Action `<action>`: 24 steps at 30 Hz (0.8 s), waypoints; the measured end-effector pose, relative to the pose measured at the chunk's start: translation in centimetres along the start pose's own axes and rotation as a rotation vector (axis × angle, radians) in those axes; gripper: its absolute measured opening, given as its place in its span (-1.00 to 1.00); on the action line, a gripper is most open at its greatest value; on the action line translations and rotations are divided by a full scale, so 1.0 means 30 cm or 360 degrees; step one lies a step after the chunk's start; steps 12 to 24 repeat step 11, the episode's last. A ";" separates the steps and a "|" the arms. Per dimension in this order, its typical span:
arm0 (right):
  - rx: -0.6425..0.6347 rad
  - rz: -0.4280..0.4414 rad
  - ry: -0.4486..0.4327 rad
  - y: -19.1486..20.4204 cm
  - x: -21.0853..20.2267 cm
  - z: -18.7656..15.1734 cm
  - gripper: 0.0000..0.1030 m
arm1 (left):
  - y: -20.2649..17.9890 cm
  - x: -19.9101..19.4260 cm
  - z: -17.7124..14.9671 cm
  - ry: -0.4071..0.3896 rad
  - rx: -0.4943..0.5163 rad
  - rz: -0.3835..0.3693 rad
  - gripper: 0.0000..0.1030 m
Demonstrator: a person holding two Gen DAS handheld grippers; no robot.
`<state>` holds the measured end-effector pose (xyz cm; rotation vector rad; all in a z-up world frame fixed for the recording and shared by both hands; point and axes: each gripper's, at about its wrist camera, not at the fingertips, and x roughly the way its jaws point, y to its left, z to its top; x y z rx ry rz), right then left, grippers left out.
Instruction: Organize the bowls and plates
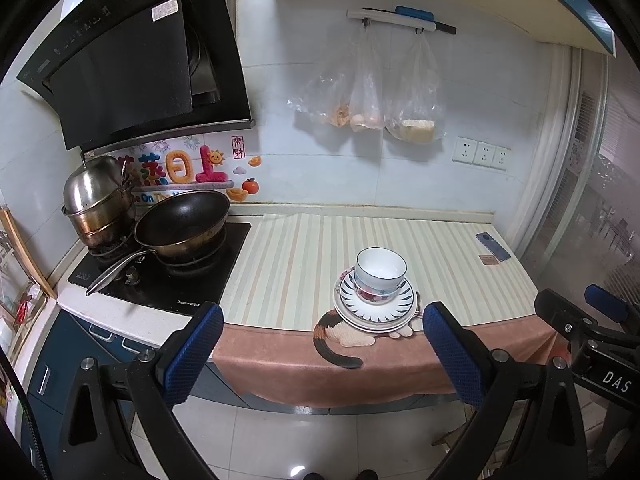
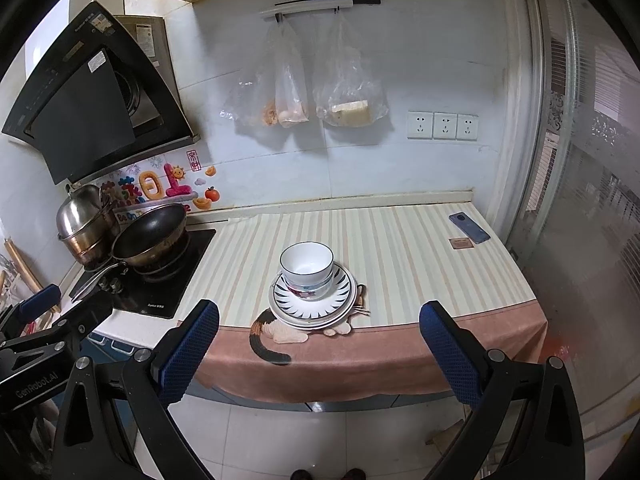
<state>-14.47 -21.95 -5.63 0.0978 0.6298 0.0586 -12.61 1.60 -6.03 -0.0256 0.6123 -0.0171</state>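
A white bowl with a dark rim (image 1: 380, 270) (image 2: 307, 263) is nested in a flowered bowl (image 1: 370, 294) (image 2: 306, 291). Both sit on a stack of plates (image 1: 376, 312) (image 2: 314, 308), the top one white with dark ray marks, near the counter's front edge on a striped mat (image 1: 320, 248) (image 2: 400, 264). My left gripper (image 1: 323, 322) is open and empty, held back from the counter in front of the stack. My right gripper (image 2: 319, 320) is open and empty too, also short of the counter edge. Each gripper shows at the other view's side.
On the left, a black hob (image 1: 168, 276) (image 2: 160, 280) carries a dark wok (image 1: 182, 220) (image 2: 150, 236) and a steel pot (image 1: 98, 196) (image 2: 84, 220). A phone (image 1: 493, 246) (image 2: 469, 228) and a small card (image 2: 461, 243) lie far right. Plastic bags (image 1: 368, 96) (image 2: 296, 92) hang on the wall.
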 end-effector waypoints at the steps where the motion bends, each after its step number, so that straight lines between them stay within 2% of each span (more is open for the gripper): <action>1: 0.0002 -0.0001 0.0003 -0.002 0.001 -0.002 0.99 | 0.000 0.002 0.000 0.0001 -0.0002 -0.0002 0.99; 24: 0.0006 0.0002 0.0013 0.010 -0.007 -0.015 0.99 | 0.000 0.000 -0.005 -0.0010 0.0008 0.0000 0.99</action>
